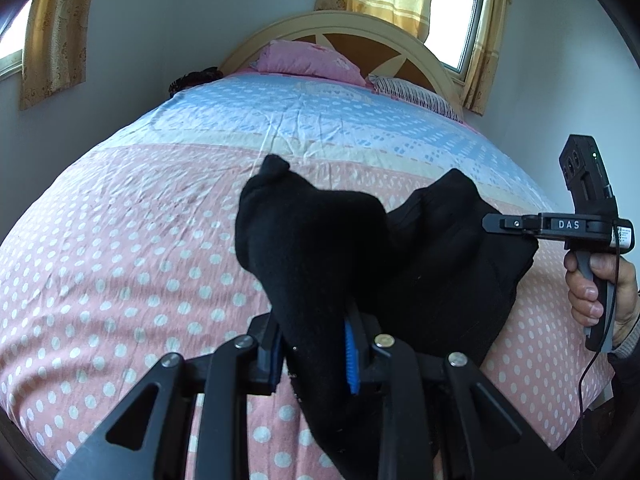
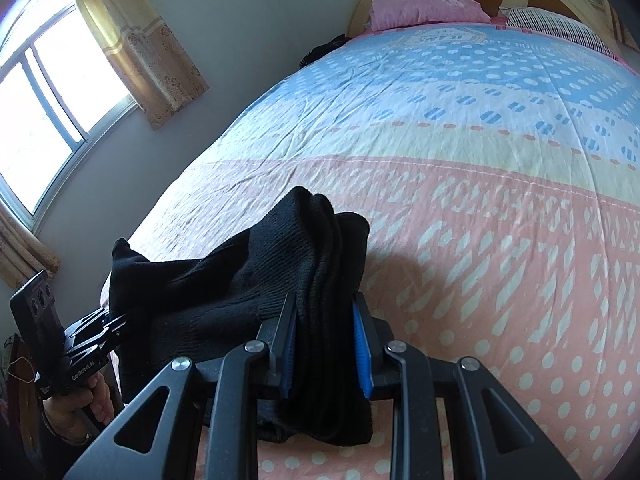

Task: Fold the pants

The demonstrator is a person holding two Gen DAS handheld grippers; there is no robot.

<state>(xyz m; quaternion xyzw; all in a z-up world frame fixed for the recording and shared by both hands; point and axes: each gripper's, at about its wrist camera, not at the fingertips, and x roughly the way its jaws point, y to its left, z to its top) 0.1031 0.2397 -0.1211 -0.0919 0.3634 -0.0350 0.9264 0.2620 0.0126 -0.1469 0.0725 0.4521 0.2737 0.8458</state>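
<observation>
The black pants (image 1: pixel 320 248) are pinched at 6 o'clock by both the left gripper (image 1: pixel 316 354) and the right gripper (image 2: pixel 326 344), and held above the bed (image 1: pixel 120 240).

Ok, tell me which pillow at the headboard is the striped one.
The striped pillow lies on the right by the bed's edge; the other, plain pink pillow, sits left of it, mid-headboard.

The wrinkled pink-and-blue dotted bedsheet (image 2: pixel 500 200) lies open ahead; a pink pillow (image 1: pixel 308 60) and a striped pillow (image 1: pixel 416 96) block only the cream wooden headboard (image 1: pixel 320 26) end.
</observation>
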